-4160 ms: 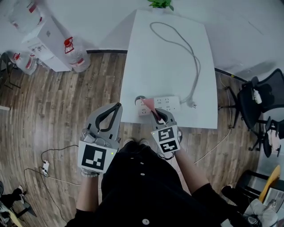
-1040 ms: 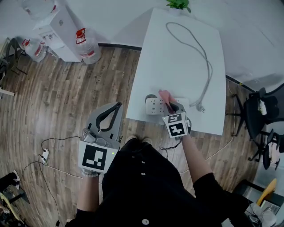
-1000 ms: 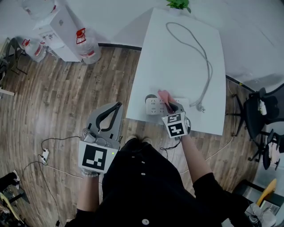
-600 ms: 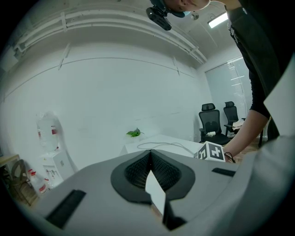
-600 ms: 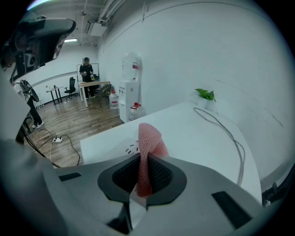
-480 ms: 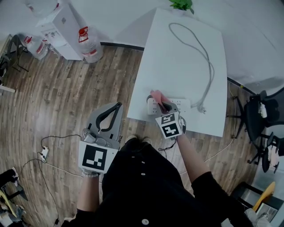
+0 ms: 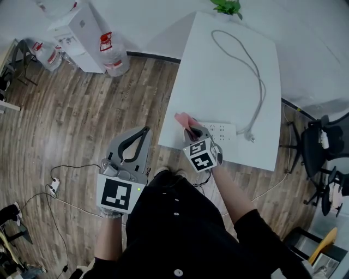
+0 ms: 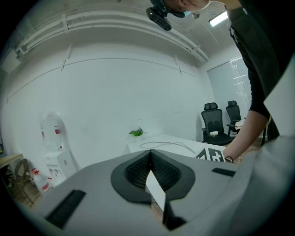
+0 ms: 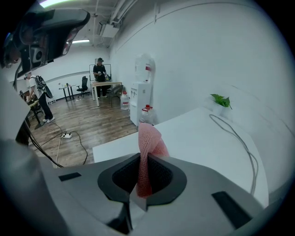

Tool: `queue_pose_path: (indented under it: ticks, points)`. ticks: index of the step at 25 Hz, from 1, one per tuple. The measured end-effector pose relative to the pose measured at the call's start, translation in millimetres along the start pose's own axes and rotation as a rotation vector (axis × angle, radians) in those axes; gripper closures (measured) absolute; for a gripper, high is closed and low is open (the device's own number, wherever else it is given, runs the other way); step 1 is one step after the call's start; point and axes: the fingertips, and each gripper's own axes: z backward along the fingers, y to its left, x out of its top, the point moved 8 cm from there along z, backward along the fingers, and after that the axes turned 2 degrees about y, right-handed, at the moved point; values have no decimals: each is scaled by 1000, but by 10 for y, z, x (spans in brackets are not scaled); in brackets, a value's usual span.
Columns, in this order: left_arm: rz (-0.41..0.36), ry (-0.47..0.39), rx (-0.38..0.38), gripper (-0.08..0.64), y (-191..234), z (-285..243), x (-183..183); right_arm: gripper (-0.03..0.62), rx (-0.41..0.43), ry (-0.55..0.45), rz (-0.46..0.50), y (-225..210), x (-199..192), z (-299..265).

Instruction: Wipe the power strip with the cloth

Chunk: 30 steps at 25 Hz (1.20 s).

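The white power strip [image 7: 222,131] lies near the front edge of the white table [image 7: 229,87]. Its grey cable [image 7: 252,68] loops toward the far end. My right gripper [image 7: 189,131] is shut on the pink cloth [image 7: 182,119], which sits at the strip's left end and hides it. In the right gripper view the pink cloth [image 9: 148,140] stands up from between the shut jaws of the right gripper [image 9: 143,162], and the strip is hidden below. My left gripper [image 7: 144,131] is shut and empty, held over the wooden floor left of the table; the left gripper [image 8: 150,156] faces across the room.
A green plant [image 7: 228,6] stands at the table's far end. Water bottles [image 7: 113,52] and a white dispenser [image 7: 82,30] stand by the wall at left. Office chairs [image 7: 322,147] are at right. A cord with a plug [image 7: 53,188] lies on the floor.
My right gripper has slid the pink cloth leftward along the power strip to its left end, uncovering more of the strip's right part. The left gripper has stayed put.
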Motion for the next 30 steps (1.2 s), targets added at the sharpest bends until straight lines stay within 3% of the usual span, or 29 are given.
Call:
queue_pose_path:
  ticks: [10, 22, 30]
  points:
    - [-1, 0, 6, 549, -3, 22, 13, 537, 49, -9, 33, 176, 67, -18]
    - [-8, -21, -23, 549, -29, -16, 26, 537, -14, -86, -16, 104, 137, 204]
    - [-26, -52, -86, 549, -104, -188, 123, 537, -53, -168, -165, -83, 156, 517]
